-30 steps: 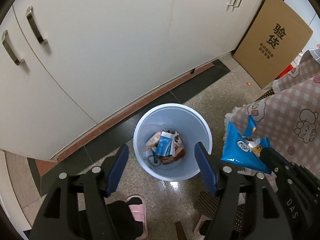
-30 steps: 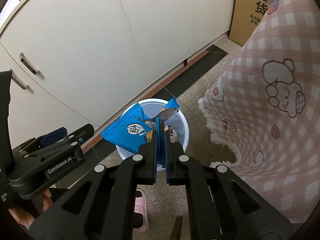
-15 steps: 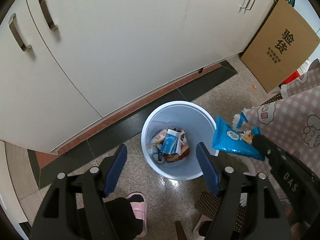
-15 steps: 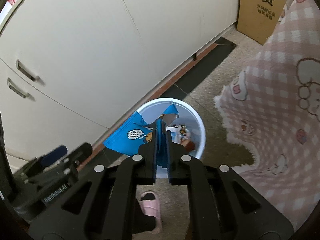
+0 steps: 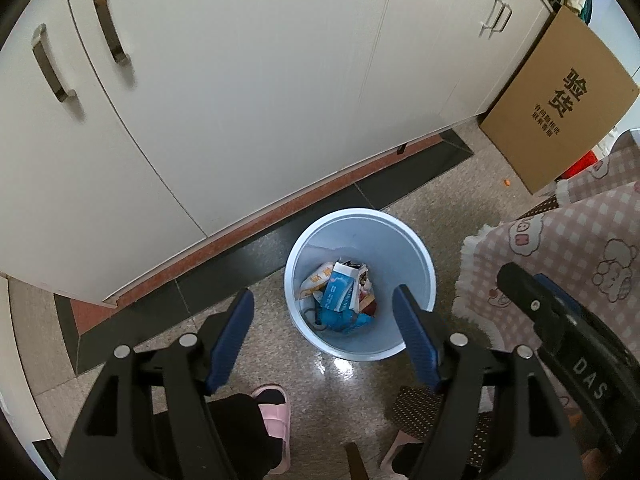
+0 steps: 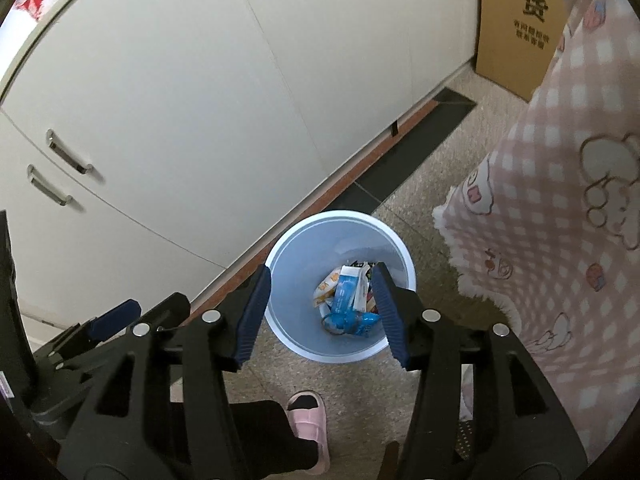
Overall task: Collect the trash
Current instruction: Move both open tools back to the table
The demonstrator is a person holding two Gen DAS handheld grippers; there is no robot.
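The blue snack bag [image 6: 352,322] lies inside the light-blue bin [image 6: 298,346] on top of other wrappers [image 5: 340,292], and both the right gripper [image 6: 322,304] and the left gripper [image 5: 324,328] hang above the bin with jaws spread wide and empty, so this item appears deposited. Whether more trash is left cannot be judged: the checked tablecloth [image 6: 560,220] hides the table surface, and the wrappers under the bag are too jumbled to identify.

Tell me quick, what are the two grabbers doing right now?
Left gripper: open, holding nothing.
Right gripper: open, holding nothing, above the bin.
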